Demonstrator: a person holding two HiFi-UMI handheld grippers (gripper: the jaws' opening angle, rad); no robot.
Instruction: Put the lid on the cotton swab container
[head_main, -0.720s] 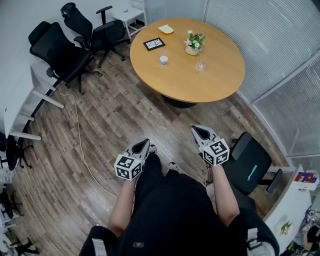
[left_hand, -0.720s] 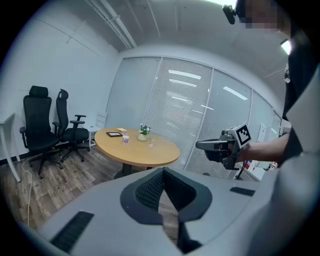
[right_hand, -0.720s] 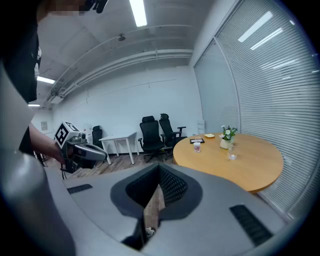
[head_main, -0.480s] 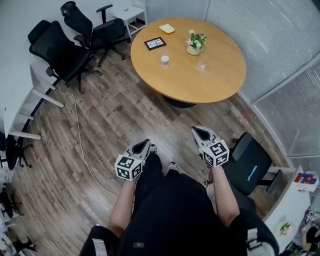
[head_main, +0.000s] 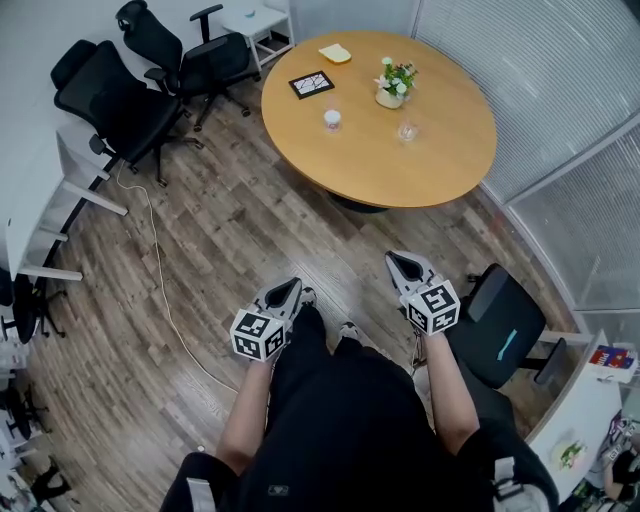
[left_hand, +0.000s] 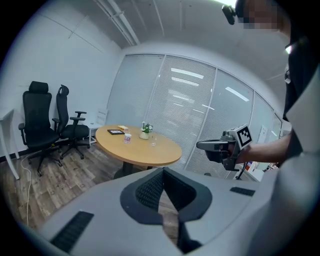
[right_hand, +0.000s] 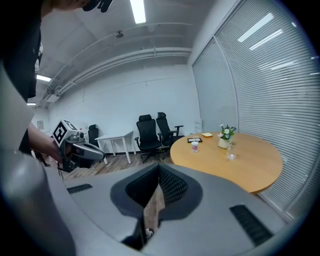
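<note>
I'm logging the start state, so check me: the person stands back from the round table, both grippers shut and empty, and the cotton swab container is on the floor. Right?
Not quite: the cotton swab container stands on the round table, not the floor, as the head view shows. The rest holds: the left gripper and right gripper are shut and empty.

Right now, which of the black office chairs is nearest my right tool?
The lone chair with the blue strip, right beside the right tool; the other two chairs stand together across the room.
</note>
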